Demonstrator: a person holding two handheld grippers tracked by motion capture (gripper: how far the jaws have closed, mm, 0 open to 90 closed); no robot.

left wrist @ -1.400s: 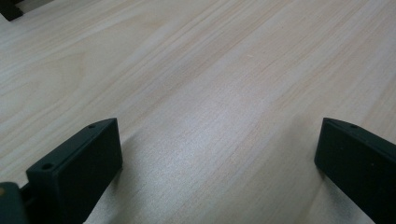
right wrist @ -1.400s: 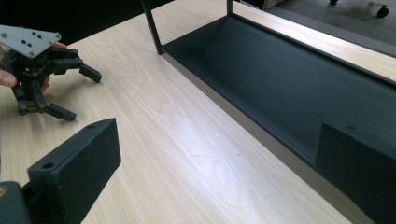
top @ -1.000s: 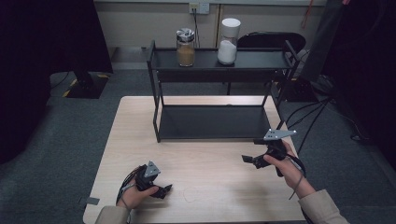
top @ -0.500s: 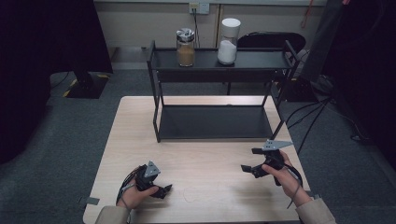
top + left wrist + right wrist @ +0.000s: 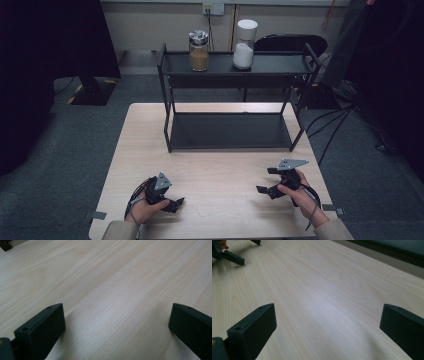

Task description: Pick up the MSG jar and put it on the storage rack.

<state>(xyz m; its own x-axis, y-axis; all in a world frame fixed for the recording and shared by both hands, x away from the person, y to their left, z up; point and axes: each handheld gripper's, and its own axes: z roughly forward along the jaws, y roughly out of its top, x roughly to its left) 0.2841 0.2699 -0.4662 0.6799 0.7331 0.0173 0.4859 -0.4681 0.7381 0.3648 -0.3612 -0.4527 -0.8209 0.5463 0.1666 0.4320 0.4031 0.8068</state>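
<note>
Both grippers rest low near the desk's [image 5: 150,135] front edge, and neither holds anything. The left gripper [image 5: 172,204] sits near the front-left corner with its fingers [image 5: 40,327] spread wide over bare wood. The right gripper [image 5: 266,181] sits towards the front-right corner, its fingers [image 5: 252,326] likewise released, with only desk grain between them.

The things nearest at hand stand well apart from both: a jar of brown granules [image 5: 198,51] and a white-capped jar of white powder [image 5: 245,45], side by side on the top level of the black shelf rack [image 5: 167,125] at the desk's far edge. The rack's lower level looks bare.

Judged from this, nothing is in hand yet; any handling of the jars looks wholly ahead. A reach across the desk to the rack's top level would be the first thing needed.
</note>
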